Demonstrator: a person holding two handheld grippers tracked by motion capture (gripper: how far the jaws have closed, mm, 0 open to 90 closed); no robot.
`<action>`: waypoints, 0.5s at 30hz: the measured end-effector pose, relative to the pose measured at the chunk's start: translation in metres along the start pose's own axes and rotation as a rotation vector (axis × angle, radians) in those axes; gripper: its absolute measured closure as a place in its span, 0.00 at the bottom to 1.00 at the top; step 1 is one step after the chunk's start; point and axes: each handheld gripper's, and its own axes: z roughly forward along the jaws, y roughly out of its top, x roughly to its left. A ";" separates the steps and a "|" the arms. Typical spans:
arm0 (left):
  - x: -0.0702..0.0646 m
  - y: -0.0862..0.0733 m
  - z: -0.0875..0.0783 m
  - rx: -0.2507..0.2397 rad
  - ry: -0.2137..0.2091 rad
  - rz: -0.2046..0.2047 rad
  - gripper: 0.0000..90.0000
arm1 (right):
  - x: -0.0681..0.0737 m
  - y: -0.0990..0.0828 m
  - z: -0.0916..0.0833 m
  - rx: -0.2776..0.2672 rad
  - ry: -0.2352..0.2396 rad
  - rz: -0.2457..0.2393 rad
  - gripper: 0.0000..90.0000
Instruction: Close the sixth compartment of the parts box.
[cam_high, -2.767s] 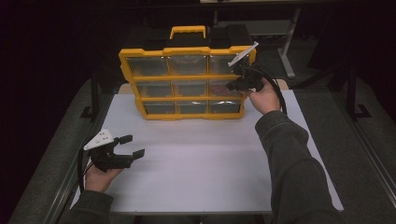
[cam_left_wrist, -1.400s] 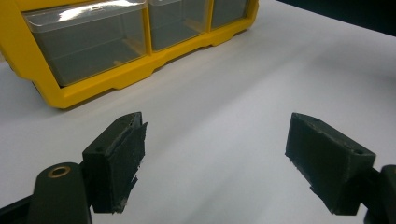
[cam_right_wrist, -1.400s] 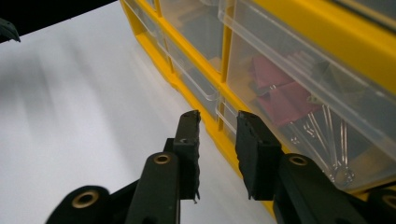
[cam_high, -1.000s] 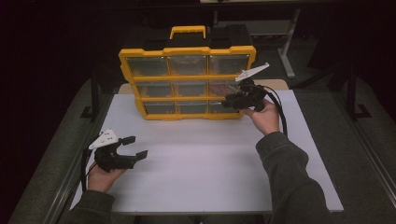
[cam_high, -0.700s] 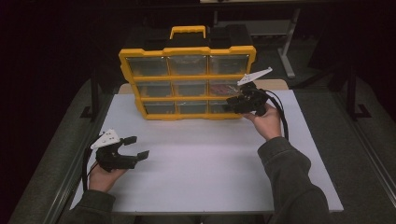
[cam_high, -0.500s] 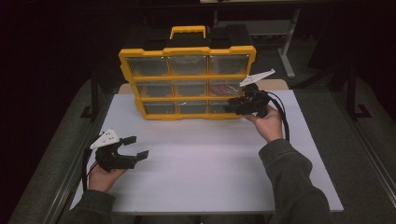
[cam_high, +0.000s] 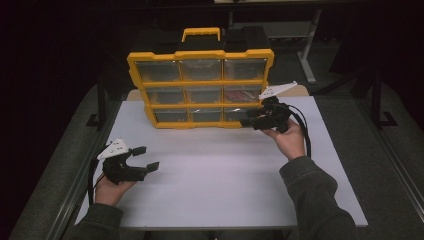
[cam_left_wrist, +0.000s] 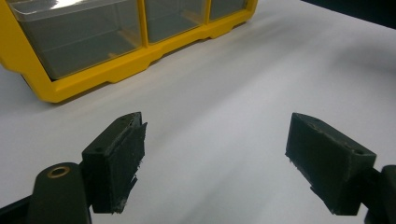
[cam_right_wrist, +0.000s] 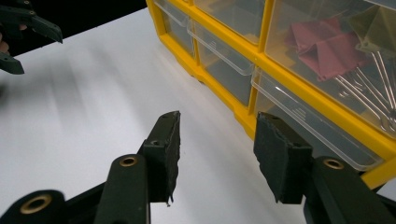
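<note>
Right tongs (cam_high: 248, 121), just opening and empty, partly hide the organizer (cam_high: 200, 90)'s lower-right drawer; left tongs (cam_high: 146, 158) spread.

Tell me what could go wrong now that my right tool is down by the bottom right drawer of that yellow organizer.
The right tool has just been opening, nothing between its jaws, beside the bottom right drawer. Its clear lip is thin, so a pad could slip off.

The organizer stands upright and the left tool rests open well away from it. A pull might drag or tip the case.

The drawer above holds binder clips; a jolt could rattle them.
</note>
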 end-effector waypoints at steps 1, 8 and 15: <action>0.000 0.000 0.000 0.001 0.000 -0.001 0.22 | 0.000 -0.001 -0.001 -0.008 0.002 -0.010 0.54; 0.000 -0.001 0.001 -0.007 0.001 -0.006 0.22 | 0.002 -0.012 -0.004 -0.018 0.002 0.001 0.51; 0.001 -0.002 0.001 -0.008 0.001 -0.012 0.22 | 0.002 -0.023 -0.007 -0.028 0.001 0.016 0.49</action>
